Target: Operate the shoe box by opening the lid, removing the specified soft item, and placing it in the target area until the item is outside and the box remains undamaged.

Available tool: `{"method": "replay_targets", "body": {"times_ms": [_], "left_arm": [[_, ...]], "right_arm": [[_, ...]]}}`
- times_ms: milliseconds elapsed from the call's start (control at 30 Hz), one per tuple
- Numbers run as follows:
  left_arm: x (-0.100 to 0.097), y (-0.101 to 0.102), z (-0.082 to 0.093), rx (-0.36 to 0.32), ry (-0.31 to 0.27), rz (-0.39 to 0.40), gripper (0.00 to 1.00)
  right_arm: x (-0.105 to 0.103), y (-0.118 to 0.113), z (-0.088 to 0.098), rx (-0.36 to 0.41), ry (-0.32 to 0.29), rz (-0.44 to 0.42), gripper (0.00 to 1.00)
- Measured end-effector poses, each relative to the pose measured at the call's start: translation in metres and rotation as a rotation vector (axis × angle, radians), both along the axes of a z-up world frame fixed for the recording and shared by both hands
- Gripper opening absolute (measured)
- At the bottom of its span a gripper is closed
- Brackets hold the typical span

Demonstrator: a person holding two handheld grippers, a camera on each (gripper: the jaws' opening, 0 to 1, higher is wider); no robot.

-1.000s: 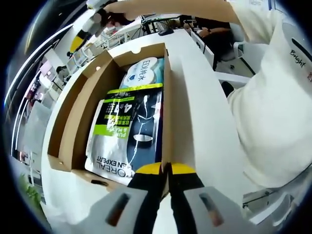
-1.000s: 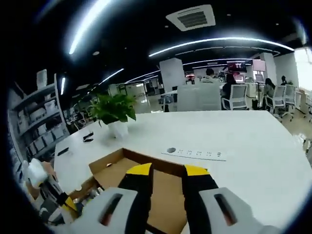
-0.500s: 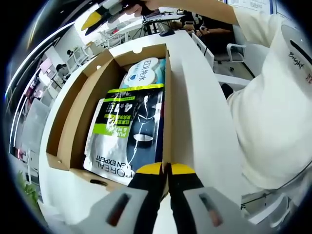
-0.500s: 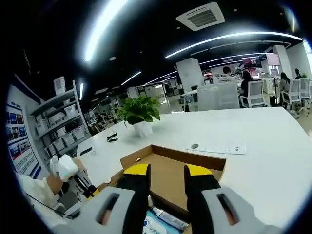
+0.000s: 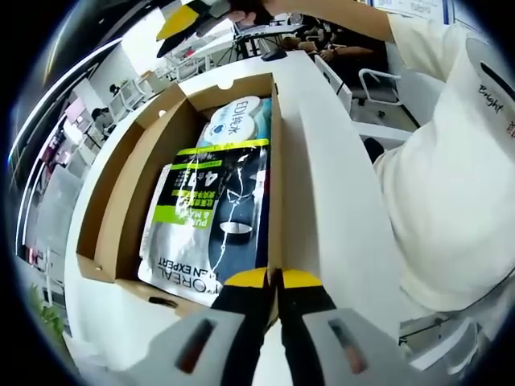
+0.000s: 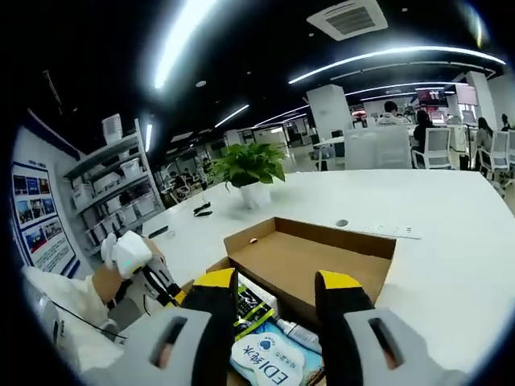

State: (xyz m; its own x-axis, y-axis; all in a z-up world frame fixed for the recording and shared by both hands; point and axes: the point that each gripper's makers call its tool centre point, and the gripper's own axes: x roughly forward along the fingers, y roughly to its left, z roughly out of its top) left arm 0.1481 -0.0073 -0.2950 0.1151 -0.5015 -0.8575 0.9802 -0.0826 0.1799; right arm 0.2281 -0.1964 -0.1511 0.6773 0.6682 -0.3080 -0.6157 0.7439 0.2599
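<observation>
We see a white surface (image 6: pixel 451 241) carrying the open box (image 6: pixel 310 253) at lower centre, a potted plant (image 6: pixel 251 173) behind it at centre left, and a power strip (image 6: pixel 378 231) right of centre.

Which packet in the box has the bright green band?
The dark pouch lying nearest the left gripper; the white and blue pack beyond it has no green.

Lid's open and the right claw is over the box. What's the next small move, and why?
Probably lower the open right claw onto the white EDI pack just below it. The shoe box lies open, the packs are exposed, and the left claw is shut on the near wall, steadying it.
</observation>
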Motion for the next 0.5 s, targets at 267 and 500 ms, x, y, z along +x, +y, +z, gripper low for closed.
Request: {"method": "replay_targets", "body": {"times_ms": [267,500], "left_arm": [[0.000,0.000,0.000,0.009,0.019,0.009,0.03],[0.000,-0.001,0.000,0.008,0.019,0.001,0.03]], "right_arm": [[-0.011,0.014,-0.002,0.036,0.009,0.070,0.46],[-0.012,0.016,-0.001,0.225,0.131,0.061,0.25]]}}
